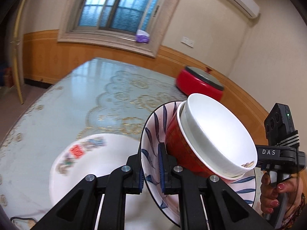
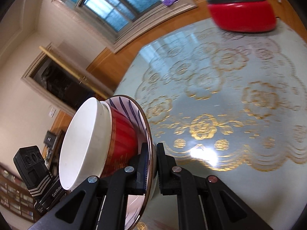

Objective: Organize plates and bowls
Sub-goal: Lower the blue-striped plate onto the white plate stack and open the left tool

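A blue-leaf patterned plate [image 1: 151, 128] carries a red bowl [image 1: 176, 134] with a white bowl [image 1: 216, 134] nested in it; the stack is held above the table. My left gripper [image 1: 150, 169] is shut on the plate's near rim. My right gripper [image 2: 151, 169] is shut on the opposite rim of the same plate [image 2: 143, 115], with the red bowl [image 2: 122, 132] and white bowl [image 2: 82, 143] to its left. A white plate with a red and floral print [image 1: 84, 164] lies on the table below left of the stack.
The table [image 2: 220, 95] has a pale blue cloth with gold lace pattern. A red lidded pot [image 1: 199, 84] stands at the far side, also in the right wrist view [image 2: 241, 11]. The other handheld gripper body shows at right [image 1: 280, 134] and left [image 2: 34, 166].
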`<state>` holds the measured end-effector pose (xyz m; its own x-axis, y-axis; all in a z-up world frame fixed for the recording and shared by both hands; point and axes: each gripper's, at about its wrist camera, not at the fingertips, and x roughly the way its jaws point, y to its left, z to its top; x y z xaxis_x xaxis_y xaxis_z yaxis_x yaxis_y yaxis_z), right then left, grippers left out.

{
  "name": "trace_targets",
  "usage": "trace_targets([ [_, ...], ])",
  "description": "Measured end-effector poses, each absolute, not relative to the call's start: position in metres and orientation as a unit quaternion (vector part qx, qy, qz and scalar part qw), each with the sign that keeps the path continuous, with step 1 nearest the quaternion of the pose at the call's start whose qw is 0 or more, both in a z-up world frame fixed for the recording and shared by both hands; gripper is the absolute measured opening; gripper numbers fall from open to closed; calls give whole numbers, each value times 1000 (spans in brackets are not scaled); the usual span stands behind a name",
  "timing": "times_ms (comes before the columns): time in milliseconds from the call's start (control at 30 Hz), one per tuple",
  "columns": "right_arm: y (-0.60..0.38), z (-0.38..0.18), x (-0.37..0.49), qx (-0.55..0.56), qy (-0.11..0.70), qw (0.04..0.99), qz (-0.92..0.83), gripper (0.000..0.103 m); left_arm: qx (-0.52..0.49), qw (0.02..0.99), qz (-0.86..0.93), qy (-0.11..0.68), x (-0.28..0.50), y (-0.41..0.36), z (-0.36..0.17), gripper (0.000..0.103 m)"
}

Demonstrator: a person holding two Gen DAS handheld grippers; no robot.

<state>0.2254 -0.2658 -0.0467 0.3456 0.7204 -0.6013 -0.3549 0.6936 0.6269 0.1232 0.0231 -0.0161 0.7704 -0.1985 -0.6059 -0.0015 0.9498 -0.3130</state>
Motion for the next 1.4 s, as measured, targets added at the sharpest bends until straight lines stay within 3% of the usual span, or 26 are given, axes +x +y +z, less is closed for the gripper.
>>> trace_targets([
  [333, -184, -79, 234, 175, 500, 764, 368, 9, -171, 917, -2, 361, 108, 95, -50, 10],
  [867, -154, -99, 225, 134, 517, 773, 343, 10, -175, 912, -16, 370, 96, 116, -82, 13],
  [1100, -145, -86, 209, 65, 496, 802, 325, 16, -140, 929, -9, 342, 80, 115, -76, 27],
  [1333, -173, -57, 189, 71, 428, 851, 294, 23, -133, 938, -2, 320, 65, 120, -79, 57],
  [1400, -179, -56, 180, 77, 419, 857, 289, 23, -143, 939, -10, 311, 59, 123, -80, 58],
])
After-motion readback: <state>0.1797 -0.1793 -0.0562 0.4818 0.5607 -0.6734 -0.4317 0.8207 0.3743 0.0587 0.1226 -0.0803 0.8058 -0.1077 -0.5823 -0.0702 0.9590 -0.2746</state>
